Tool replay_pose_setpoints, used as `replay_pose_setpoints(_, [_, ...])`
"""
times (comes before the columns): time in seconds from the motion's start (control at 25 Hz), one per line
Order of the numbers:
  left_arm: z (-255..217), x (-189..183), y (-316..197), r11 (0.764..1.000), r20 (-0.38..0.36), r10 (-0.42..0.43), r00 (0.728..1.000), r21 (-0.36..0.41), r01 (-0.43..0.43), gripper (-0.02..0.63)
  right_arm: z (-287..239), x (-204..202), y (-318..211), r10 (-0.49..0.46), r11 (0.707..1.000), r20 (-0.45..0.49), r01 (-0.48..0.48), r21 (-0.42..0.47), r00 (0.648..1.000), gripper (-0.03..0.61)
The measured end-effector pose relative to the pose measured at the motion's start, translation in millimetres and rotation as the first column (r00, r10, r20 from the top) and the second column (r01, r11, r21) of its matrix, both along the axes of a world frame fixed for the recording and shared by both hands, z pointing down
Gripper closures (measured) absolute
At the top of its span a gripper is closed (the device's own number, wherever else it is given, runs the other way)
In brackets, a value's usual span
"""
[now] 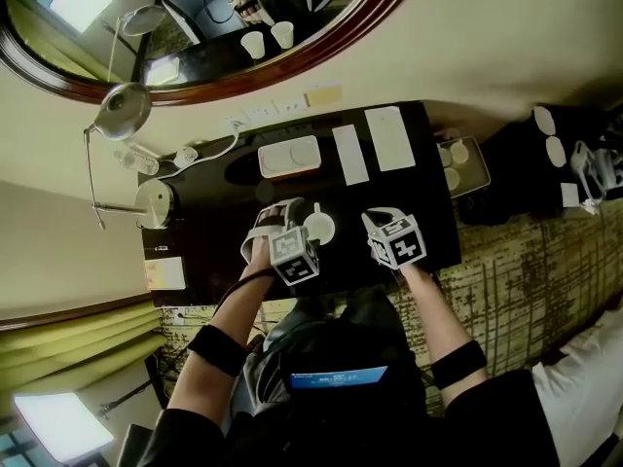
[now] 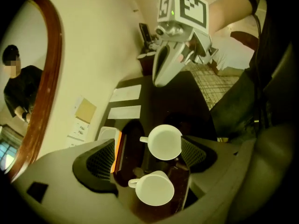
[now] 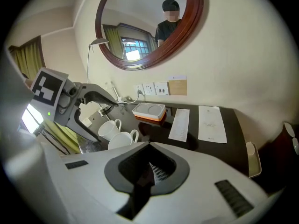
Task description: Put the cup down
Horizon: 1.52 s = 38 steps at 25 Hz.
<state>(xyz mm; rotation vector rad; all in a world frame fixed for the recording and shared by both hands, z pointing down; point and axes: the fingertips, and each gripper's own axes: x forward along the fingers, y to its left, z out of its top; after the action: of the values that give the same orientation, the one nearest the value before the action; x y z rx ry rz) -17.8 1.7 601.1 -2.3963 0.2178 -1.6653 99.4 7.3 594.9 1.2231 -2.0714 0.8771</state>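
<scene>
Two white cups stand upright side by side on the dark table. In the left gripper view, the farther cup and the nearer cup both have their handles to the left. My left gripper hangs above them, open wide, its pads clear of both cups. In the head view it sits left of one cup. My right gripper hovers to the right, shut and empty. Its view shows both cups.
A white tray on an orange base lies behind the cups, with two paper sheets to its right. A desk lamp and cables stand at the left end. A round mirror hangs on the wall.
</scene>
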Motion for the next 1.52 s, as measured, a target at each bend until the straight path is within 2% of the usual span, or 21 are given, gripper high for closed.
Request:
replay_pose_setpoints(0.16, [-36, -28, -11, 0.992, -0.169, -0.127, 0.977, -0.018, 0.126, 0.189, -8, -10, -3, 0.023, 0.999, 0.008, -0.023, 0.028, 1.0, 0.561])
replay_pose_setpoints(0.28, [-57, -60, -20, 0.976, -0.252, -0.207, 0.945, 0.007, 0.216, 0.324, -11, -16, -1, 0.052, 0.998, 0.008, -0.052, 0.039, 0.999, 0.561])
replay_pose_setpoints(0.36, [-68, -81, -28, 0.958, -0.308, -0.261, 0.915, 0.03, 0.284, 0.41, -12, -21, 0, 0.066, 0.997, 0.011, -0.067, 0.045, 0.998, 0.561])
replay_pose_setpoints(0.44, [-80, -100, -33, 0.935, -0.372, -0.312, 0.874, 0.042, 0.352, 0.55, -16, -27, 1, 0.072, 0.996, 0.01, -0.072, 0.057, 0.997, 0.561])
replay_pose_setpoints(0.48, [-81, -109, -33, 0.928, -0.396, -0.328, 0.858, 0.035, 0.371, 0.597, -19, -30, 2, 0.071, 0.995, 0.007, -0.072, 0.066, 0.997, 0.561])
replay_pose_setpoints(0.56, [-84, -122, -31, 0.919, -0.441, -0.353, 0.826, 0.005, 0.395, 0.614, -23, -38, 2, 0.07, 0.994, 0.004, -0.07, 0.079, 0.998, 0.561])
replay_pose_setpoints(0.64, [-96, -129, -31, 0.904, -0.5, -0.39, 0.773, -0.049, 0.424, 0.614, -24, -43, 3, 0.07, 0.994, 0.001, -0.07, 0.084, 0.998, 0.561])
replay_pose_setpoints(0.8, [-119, -145, -33, 0.827, -0.604, -0.531, 0.595, -0.217, 0.518, 0.614, -28, -54, 9, 0.056, 0.994, -0.004, -0.055, 0.096, 0.998, 0.561])
replay_pose_setpoints(0.84, [-121, -149, -33, 0.816, -0.617, -0.548, 0.564, -0.247, 0.522, 0.614, -28, -56, 11, 0.051, 0.994, -0.003, -0.051, 0.097, 0.999, 0.561])
replay_pose_setpoints(0.88, [-122, -152, -33, 0.811, -0.625, -0.557, 0.547, -0.267, 0.521, 0.614, -28, -58, 11, 0.048, 0.994, -0.003, -0.048, 0.1, 0.999, 0.561])
replay_pose_setpoints(1.04, [-119, -161, -33, 0.803, -0.627, -0.571, 0.53, -0.293, 0.519, 0.614, -24, -60, 14, 0.048, 0.994, -0.008, -0.047, 0.103, 0.999, 0.561])
replay_pose_setpoints(1.16, [-117, -167, -34, 0.785, -0.623, -0.596, 0.506, -0.321, 0.53, 0.614, -21, -60, 15, 0.048, 0.994, -0.009, -0.047, 0.1, 0.999, 0.56])
replay_pose_setpoints(1.2, [-116, -168, -34, 0.783, -0.62, -0.599, 0.506, -0.323, 0.531, 0.614, -21, -61, 15, 0.049, 0.994, -0.007, -0.048, 0.099, 0.999, 0.56])
replay_pose_setpoints(1.36, [-115, -165, -32, 0.799, -0.613, -0.579, 0.537, -0.293, 0.526, 0.614, -17, -63, 17, 0.044, 0.994, 0.005, -0.045, 0.096, 0.999, 0.56])
replay_pose_setpoints(1.52, [-117, -159, -33, 0.795, -0.626, -0.581, 0.521, -0.299, 0.528, 0.614, -16, -65, 17, 0.02, 0.995, -0.006, -0.02, 0.099, 1.0, 0.56])
